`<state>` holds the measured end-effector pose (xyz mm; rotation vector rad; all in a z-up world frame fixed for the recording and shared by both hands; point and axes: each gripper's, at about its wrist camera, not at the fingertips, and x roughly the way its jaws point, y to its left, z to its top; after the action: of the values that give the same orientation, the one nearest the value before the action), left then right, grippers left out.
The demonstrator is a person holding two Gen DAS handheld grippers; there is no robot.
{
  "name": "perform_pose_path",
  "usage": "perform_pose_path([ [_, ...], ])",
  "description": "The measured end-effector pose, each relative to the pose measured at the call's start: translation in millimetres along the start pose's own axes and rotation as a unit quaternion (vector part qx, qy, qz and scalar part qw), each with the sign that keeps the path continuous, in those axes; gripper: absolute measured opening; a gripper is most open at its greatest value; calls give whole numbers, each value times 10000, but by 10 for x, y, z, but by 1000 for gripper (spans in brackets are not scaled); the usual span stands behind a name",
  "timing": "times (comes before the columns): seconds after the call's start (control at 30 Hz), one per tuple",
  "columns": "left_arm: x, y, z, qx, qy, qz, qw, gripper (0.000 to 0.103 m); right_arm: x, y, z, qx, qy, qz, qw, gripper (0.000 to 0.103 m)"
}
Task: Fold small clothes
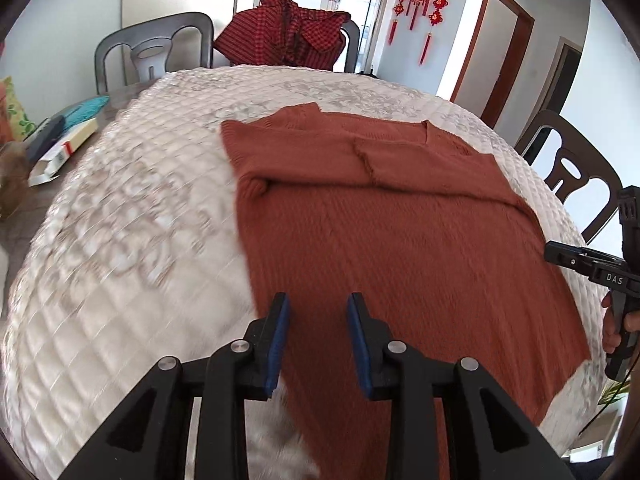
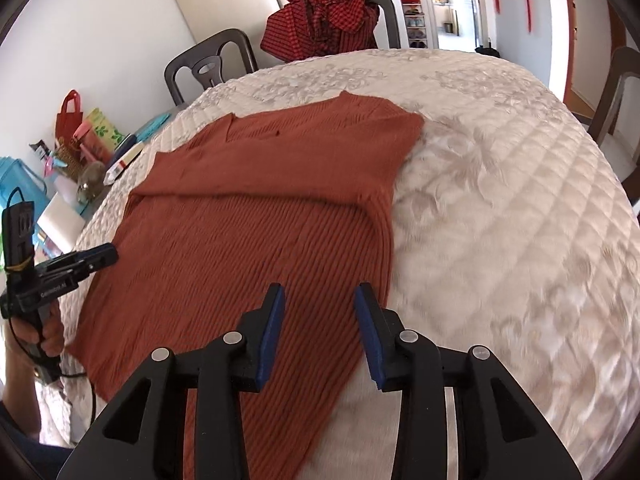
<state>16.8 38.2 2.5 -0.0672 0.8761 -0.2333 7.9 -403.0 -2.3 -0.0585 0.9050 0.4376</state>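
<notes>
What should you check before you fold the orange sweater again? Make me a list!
1. Rust-orange ribbed knit sweater lies flat on the cream quilted table cover: ok.
2. Sleeves already folded in across the chest: ok.
3. Left tool open and holding nothing, over the sweater's near left edge: ok.
4. Right tool open and holding nothing, over the near right edge: ok.
5. Bottom hem straight and free of wrinkles: cannot tell, it is hidden under the tools.
6. Red checked garment on the far chair is away from the sweater: ok.
</notes>
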Motion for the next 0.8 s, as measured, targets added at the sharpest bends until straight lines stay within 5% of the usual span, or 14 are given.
perform_pose_path([
  [0.27,-188,84,-260,-175,0,42,9998,41,-178,4,-290,217,-12,-138,9997,42],
  [0.57,-376,78,-520,-707,106,-517,9961,40,-324,-25,-610,938,189,1026,9901,42],
  [0.8,-423,38,-614,-922,151,-790,9925,40,-370,30,-737,1077,384,1459,9827,42],
])
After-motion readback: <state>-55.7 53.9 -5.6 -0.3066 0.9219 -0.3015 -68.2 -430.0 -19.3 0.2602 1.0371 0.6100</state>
